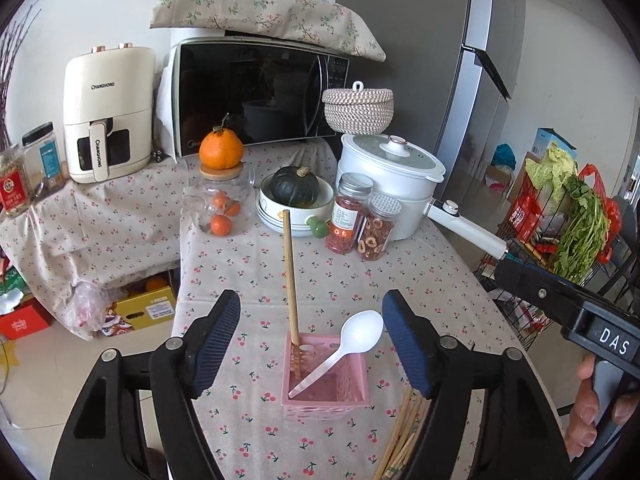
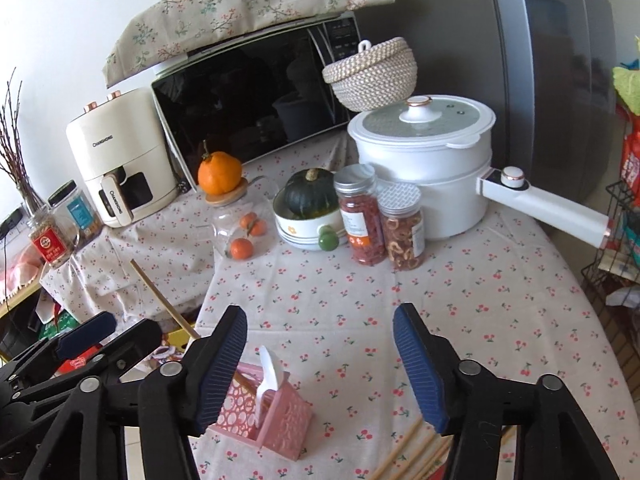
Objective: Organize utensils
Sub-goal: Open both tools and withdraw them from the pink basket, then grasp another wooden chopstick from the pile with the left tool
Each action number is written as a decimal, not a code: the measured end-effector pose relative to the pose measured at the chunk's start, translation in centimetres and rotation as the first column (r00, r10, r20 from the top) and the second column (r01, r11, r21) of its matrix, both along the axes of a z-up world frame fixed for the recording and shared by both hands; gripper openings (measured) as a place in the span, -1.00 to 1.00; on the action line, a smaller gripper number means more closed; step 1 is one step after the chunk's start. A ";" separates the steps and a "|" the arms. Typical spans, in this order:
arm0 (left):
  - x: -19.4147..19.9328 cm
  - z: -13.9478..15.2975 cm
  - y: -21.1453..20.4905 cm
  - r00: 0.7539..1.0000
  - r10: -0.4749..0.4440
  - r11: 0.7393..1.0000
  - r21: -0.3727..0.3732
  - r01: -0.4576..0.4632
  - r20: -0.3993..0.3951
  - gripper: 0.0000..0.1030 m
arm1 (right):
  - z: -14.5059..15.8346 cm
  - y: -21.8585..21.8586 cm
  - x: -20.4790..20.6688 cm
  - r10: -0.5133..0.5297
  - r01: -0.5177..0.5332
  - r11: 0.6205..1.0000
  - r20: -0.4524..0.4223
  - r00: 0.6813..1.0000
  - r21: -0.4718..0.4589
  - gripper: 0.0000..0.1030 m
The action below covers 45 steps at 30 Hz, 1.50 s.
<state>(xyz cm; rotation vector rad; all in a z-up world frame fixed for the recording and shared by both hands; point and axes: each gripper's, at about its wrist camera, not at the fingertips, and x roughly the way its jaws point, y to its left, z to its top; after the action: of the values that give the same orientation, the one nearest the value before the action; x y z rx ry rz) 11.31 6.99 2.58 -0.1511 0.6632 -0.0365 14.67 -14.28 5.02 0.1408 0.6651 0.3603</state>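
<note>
A pink lattice utensil holder (image 1: 325, 380) stands on the cherry-print tablecloth (image 1: 320, 280). A white plastic spoon (image 1: 340, 352) and a wooden-handled utensil (image 1: 291, 280) stand in it. Loose wooden chopsticks (image 1: 400, 440) lie on the cloth to the holder's right. My left gripper (image 1: 310, 344) is open and empty, above the holder. In the right wrist view the holder (image 2: 266, 412) with the spoon (image 2: 270, 372) sits at the lower left and the chopsticks (image 2: 404, 456) lie near the bottom. My right gripper (image 2: 320, 364) is open and empty above the cloth.
At the table's back stand a white electric pot (image 1: 390, 184), two spice jars (image 1: 362, 220), a bowl with a dark squash (image 1: 294, 200), a glass jar of oranges (image 1: 220, 204), a microwave (image 1: 256, 96) and an air fryer (image 1: 108, 116). A wire rack of vegetables (image 1: 560, 220) stands to the right.
</note>
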 end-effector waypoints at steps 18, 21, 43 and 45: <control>-2.4 -4.8 -10.1 0.952 -0.232 0.964 0.081 0.252 -0.201 1.00 | -4.4 -11.1 -2.9 -0.185 0.161 0.971 -0.130 0.974 -0.178 1.00; -1.9 -6.2 -12.5 0.930 -0.266 0.956 0.057 0.289 -0.255 1.00 | -5.2 -12.3 -3.0 -0.210 0.176 0.961 -0.147 0.967 -0.215 1.00; 10.7 -17.5 -18.2 0.846 -0.142 0.984 0.019 0.177 -0.514 0.11 | -7.0 -18.4 0.0 -0.348 0.288 0.924 -0.246 0.905 -0.250 1.00; 11.2 -18.2 -18.2 0.837 -0.149 0.982 0.018 0.186 -0.527 -0.13 | -7.1 -18.5 0.2 -0.347 0.288 0.926 -0.253 0.903 -0.243 1.00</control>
<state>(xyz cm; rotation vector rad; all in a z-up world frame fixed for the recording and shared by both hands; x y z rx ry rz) 22.53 -11.24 -15.66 -0.0321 1.2261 -0.1454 14.85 -32.76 -2.06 0.1097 0.9515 -0.0499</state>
